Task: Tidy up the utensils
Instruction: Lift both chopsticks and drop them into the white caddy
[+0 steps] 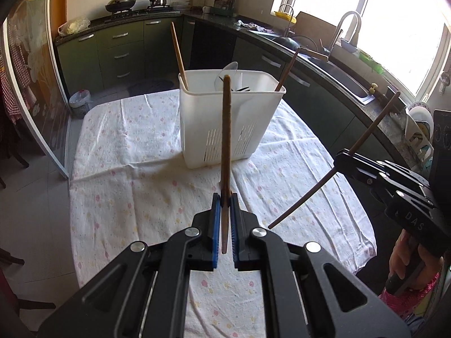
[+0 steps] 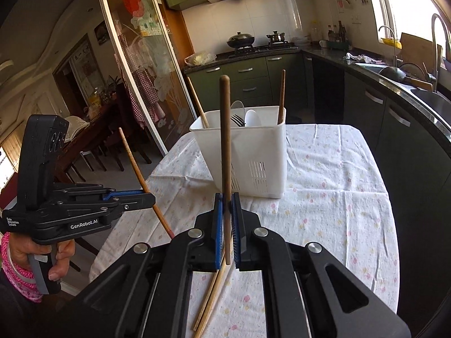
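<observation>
My left gripper (image 1: 225, 200) is shut on a brown chopstick (image 1: 226, 129) that stands up from its blue pads, above the clothed table (image 1: 135, 186). Behind it stands a white slotted utensil basket (image 1: 197, 118) with two chopsticks, forks and spoons in it. My right gripper (image 1: 343, 155) hangs at the right, shut on a dark chopstick (image 1: 376, 122). In the right wrist view that right gripper (image 2: 227, 200) grips the dark chopstick (image 2: 225, 129) upright before the basket (image 2: 262, 146). The left gripper (image 2: 152, 198) holds its lighter chopstick (image 2: 132, 159) slanted. Two pale chopsticks (image 2: 211, 290) lie on the cloth under the right gripper.
The table (image 2: 324, 197) wears a white flowered cloth and drops off at its left and right edges. Dark green cabinets with a sink (image 1: 338, 76) run along the right, a stove with a wok (image 1: 121, 2) at the back, a glass sliding door (image 2: 135, 70) on the left.
</observation>
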`<act>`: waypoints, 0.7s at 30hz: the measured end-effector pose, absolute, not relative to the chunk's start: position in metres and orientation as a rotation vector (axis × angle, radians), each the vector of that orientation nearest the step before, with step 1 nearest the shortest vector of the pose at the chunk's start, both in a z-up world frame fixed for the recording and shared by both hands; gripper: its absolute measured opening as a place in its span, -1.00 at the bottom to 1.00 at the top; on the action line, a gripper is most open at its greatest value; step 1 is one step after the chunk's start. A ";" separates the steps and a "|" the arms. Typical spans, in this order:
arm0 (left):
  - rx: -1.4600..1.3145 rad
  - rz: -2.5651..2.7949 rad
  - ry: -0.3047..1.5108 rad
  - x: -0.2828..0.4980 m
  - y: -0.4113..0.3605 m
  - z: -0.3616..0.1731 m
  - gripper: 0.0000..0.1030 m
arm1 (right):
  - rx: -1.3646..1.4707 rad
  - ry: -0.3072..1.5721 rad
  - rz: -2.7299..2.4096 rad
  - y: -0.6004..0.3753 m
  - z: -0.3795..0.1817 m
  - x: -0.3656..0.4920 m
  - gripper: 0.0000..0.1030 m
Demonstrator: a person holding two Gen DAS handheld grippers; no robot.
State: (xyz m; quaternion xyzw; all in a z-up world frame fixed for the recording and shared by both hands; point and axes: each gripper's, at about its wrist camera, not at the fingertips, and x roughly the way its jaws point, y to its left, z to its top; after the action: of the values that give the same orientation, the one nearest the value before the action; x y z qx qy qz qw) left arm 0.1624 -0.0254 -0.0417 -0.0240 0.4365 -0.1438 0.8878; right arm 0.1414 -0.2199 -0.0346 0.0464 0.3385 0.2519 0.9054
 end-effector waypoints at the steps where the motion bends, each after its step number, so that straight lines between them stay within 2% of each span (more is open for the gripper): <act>1: -0.050 -0.300 0.896 0.162 -0.026 -0.036 -0.87 | 0.094 0.694 0.519 -0.219 -0.032 0.141 -0.87; 8: -0.036 -0.325 0.793 0.164 -0.032 0.018 -0.87 | 0.095 0.636 0.526 -0.222 0.003 0.145 -0.87; 16: -0.022 -0.296 0.565 0.179 -0.040 0.097 -0.87 | 0.115 0.465 0.484 -0.232 0.073 0.160 -0.87; 21: 0.020 -0.224 0.469 0.204 -0.052 0.112 -0.87 | 0.111 0.377 0.419 -0.228 0.105 0.186 -0.87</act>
State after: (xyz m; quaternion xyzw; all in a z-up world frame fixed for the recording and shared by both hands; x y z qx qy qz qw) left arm 0.2036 -0.0520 0.1119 0.0100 0.2319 -0.1109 0.9663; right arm 0.1864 -0.2278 0.1052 0.0547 0.1859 0.2068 0.9590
